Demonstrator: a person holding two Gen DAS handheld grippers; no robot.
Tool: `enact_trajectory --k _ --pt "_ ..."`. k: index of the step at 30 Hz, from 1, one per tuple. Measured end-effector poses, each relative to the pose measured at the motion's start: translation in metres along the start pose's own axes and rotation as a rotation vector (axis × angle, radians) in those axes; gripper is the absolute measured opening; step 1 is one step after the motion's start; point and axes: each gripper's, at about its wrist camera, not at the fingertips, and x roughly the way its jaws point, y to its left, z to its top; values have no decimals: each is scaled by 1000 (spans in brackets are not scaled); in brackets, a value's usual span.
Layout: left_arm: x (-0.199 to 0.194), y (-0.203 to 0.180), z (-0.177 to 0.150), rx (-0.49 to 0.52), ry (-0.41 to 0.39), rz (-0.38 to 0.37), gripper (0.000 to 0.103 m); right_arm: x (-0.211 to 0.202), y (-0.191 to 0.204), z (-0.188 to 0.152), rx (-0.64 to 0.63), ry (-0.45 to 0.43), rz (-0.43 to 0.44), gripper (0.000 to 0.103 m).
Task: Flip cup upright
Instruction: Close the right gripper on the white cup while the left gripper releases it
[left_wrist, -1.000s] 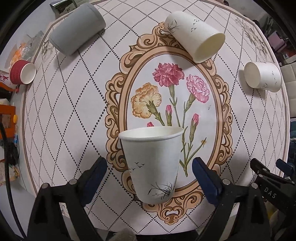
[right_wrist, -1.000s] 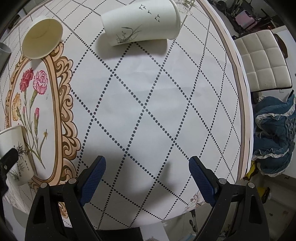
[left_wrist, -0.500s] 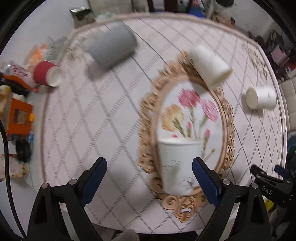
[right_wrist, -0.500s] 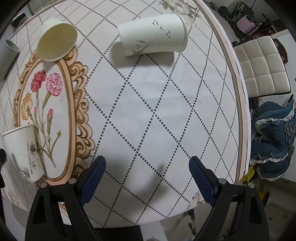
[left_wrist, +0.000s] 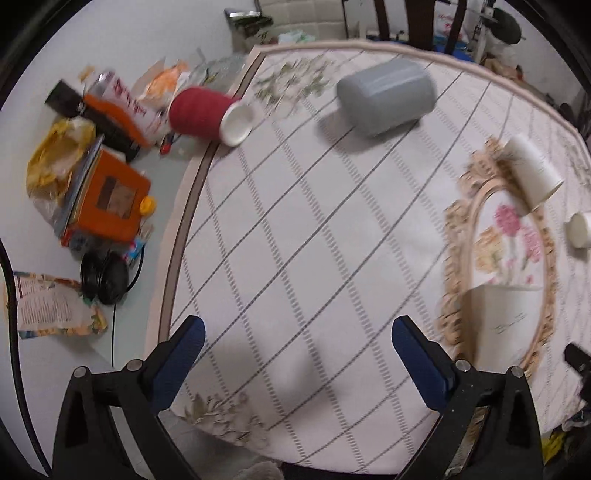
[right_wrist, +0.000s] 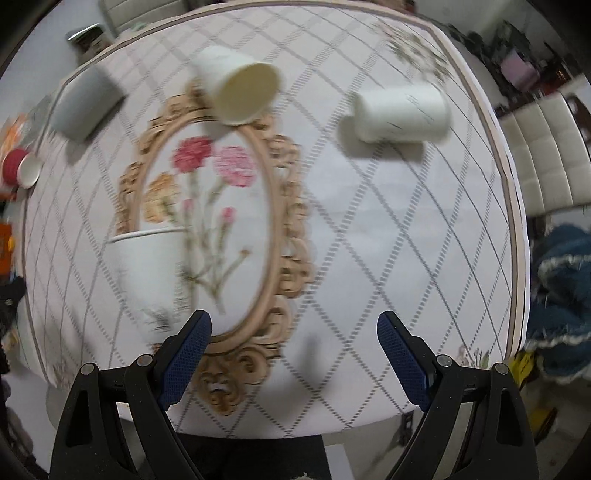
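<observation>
A white paper cup (right_wrist: 151, 277) stands upright on the flowered tablecloth; it also shows in the left wrist view (left_wrist: 506, 321) at the right. Two white cups lie on their sides: one (right_wrist: 236, 85) at the oval frame's top, one (right_wrist: 402, 110) to its right. A grey cup (left_wrist: 386, 96) and a red cup (left_wrist: 207, 114) lie on their sides farther left. My left gripper (left_wrist: 295, 350) is open and empty over bare cloth, left of the upright cup. My right gripper (right_wrist: 291, 347) is open and empty near the table's front edge.
The table's left edge (left_wrist: 181, 229) drops to a floor cluttered with an orange box (left_wrist: 107, 199), bags and a black cable reel (left_wrist: 103, 277). A white padded chair (right_wrist: 546, 147) and blue cloth (right_wrist: 561, 295) sit beyond the right edge.
My left gripper has swung left, away from the upright cup, now facing the grey and red cups. My right gripper has turned left, bringing the oval frame and upright cup into its view.
</observation>
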Motion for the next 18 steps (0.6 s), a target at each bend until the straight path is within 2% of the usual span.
enact_trajectory --k 5,8,10,18 --pt "26 19 -18 -16 91 -3 103 -4 39 -1 -55 -9 24 93" --pt "37 24 -24 -13 111 2 103 -3 57 -1 -80 -9 31 92" --pt "40 27 -26 -12 117 9 103 -2 70 0 -98 -6 28 87" --pt "49 34 -27 -7 147 8 103 14 97 13 -115 26 53 81"
